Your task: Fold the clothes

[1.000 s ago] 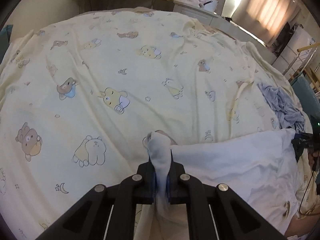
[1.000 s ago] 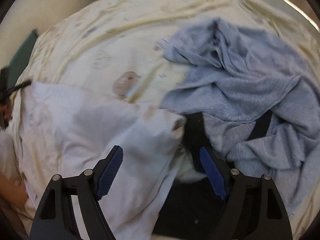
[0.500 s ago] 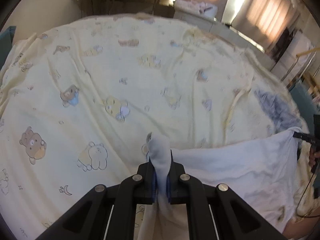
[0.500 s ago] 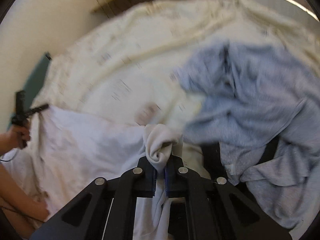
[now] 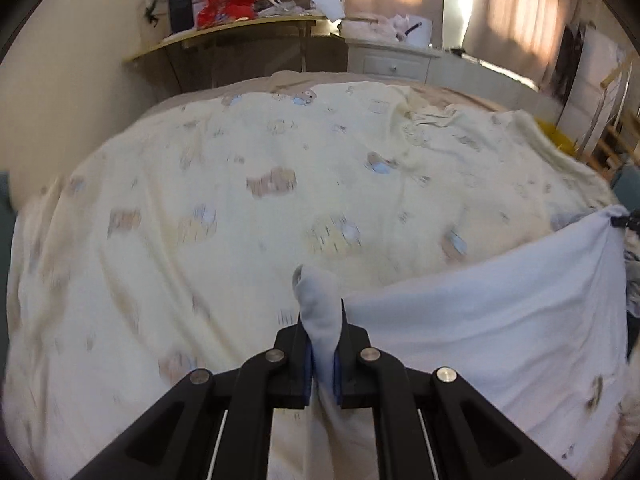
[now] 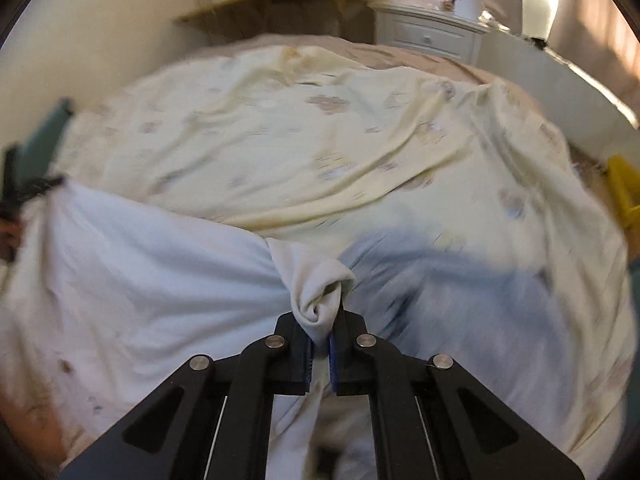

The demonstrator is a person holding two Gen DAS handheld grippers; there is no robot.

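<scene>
In the left wrist view the left hand-held gripper (image 5: 322, 354), angled down over the bed's near edge, pinches a corner of the white cotton garment (image 5: 500, 332) as its jaws ease apart, while in the right wrist view the right hand-held gripper (image 6: 320, 350), likewise angled, clamps the other bunched corner as its jaws loosen, a motion-blurred grey-blue cloth (image 6: 460, 280) lying beyond.
</scene>
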